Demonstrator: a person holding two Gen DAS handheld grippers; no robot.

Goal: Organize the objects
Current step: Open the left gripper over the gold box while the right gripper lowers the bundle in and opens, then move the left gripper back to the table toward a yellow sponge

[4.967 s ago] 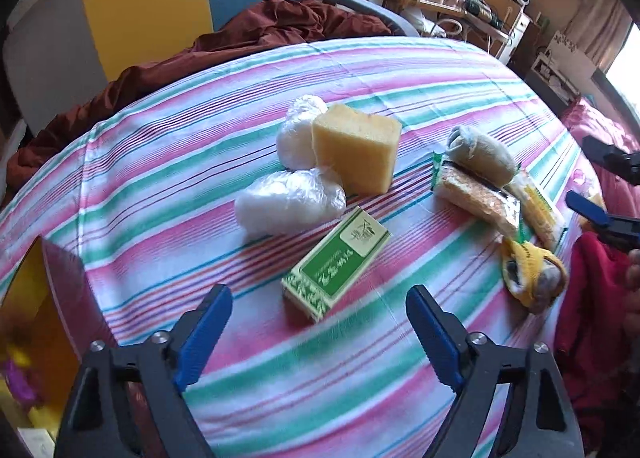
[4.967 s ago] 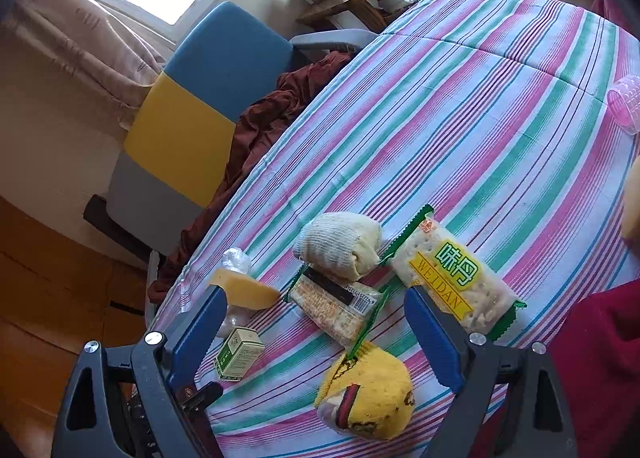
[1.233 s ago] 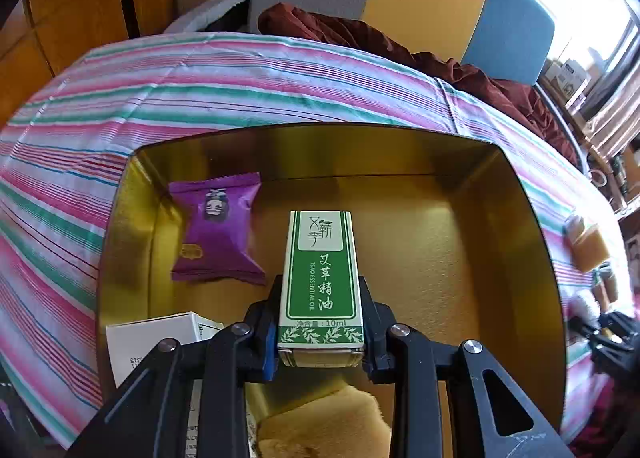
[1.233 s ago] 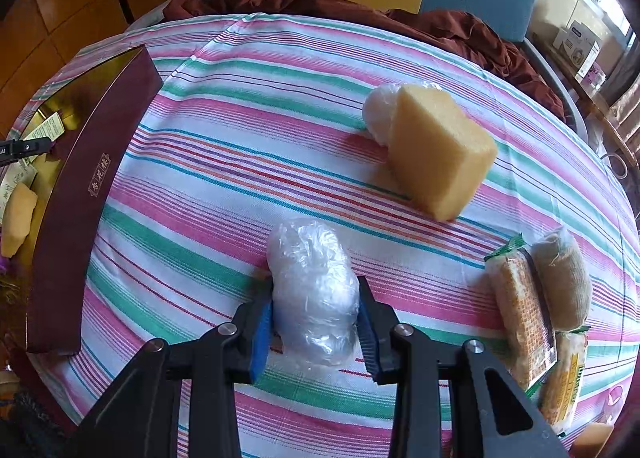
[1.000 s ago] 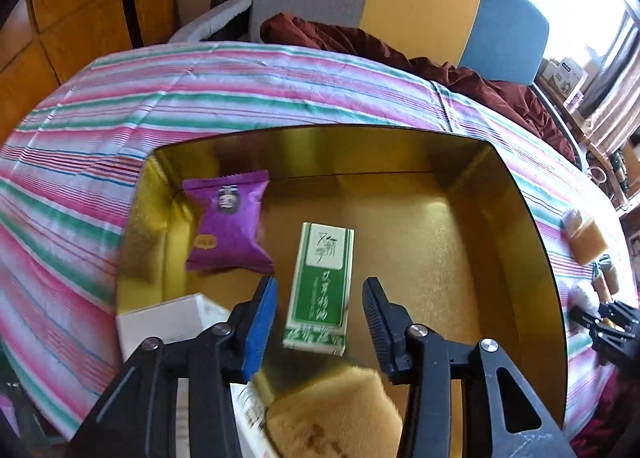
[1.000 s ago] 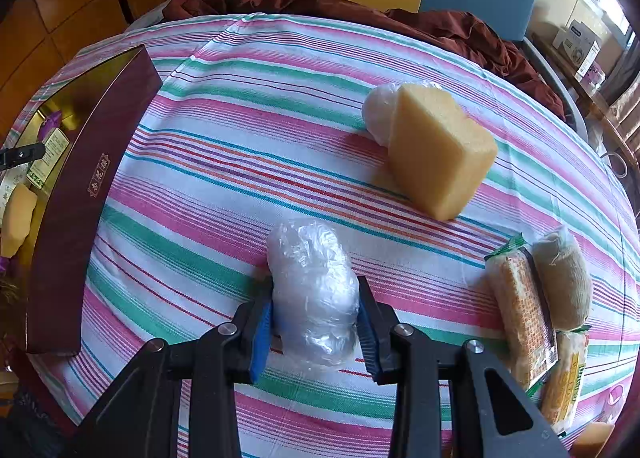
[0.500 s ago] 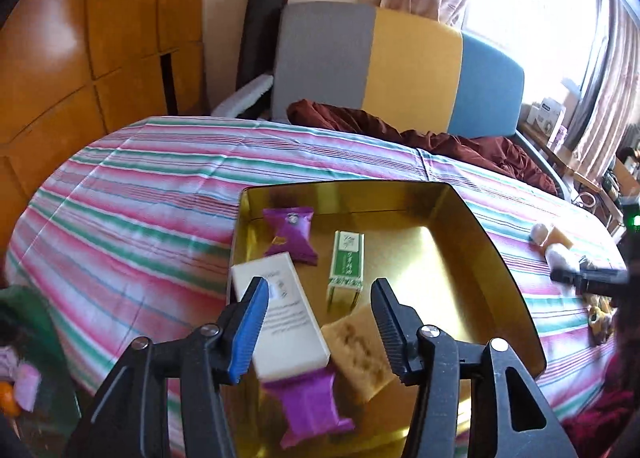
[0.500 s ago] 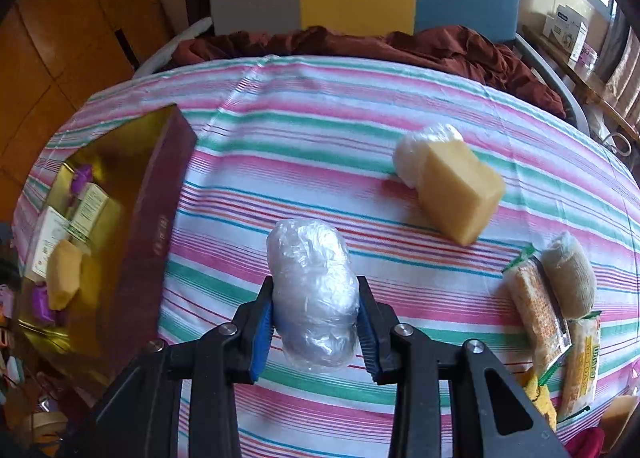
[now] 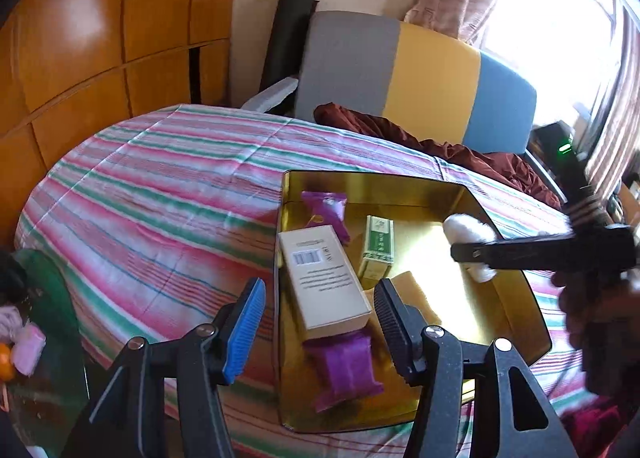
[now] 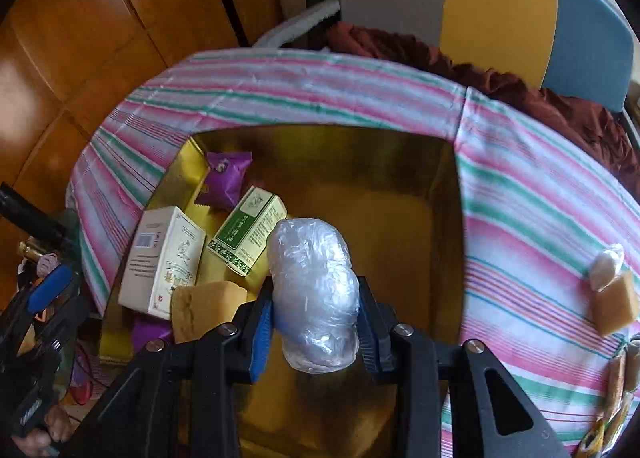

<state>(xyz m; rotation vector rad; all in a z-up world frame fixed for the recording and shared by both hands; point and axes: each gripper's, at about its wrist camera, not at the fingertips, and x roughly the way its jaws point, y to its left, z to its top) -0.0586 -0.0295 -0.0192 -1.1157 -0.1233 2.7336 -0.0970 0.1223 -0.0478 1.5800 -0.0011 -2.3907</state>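
A gold tin box (image 9: 516, 290) (image 10: 444, 186) sits on the striped tablecloth (image 9: 160, 186). It holds a green carton (image 9: 378, 244) (image 10: 248, 236), a white carton (image 9: 322, 280) (image 10: 162, 262), purple packets (image 9: 324, 208) (image 10: 226, 178) and a tan sponge block (image 10: 204, 308). My right gripper (image 10: 316, 316) is shut on a clear plastic-wrapped white bundle (image 10: 314, 290) and holds it above the box; it also shows in the left wrist view (image 9: 472, 242). My left gripper (image 9: 318, 320) is open and empty, above the box's near left edge.
A second tan sponge block (image 10: 614, 306) with a small wrapped bundle (image 10: 606, 264) lies on the cloth to the right, snack packets (image 10: 618, 378) beyond it. A grey, yellow and blue chair (image 9: 420, 74) with a dark red cloth (image 9: 440, 146) stands behind the table. Wooden wall panels (image 9: 100, 30) lie left.
My right gripper has carried the wrapped bundle from above the cloth to over the gold box. My left gripper, open, has drawn back from the green carton it let go in the box.
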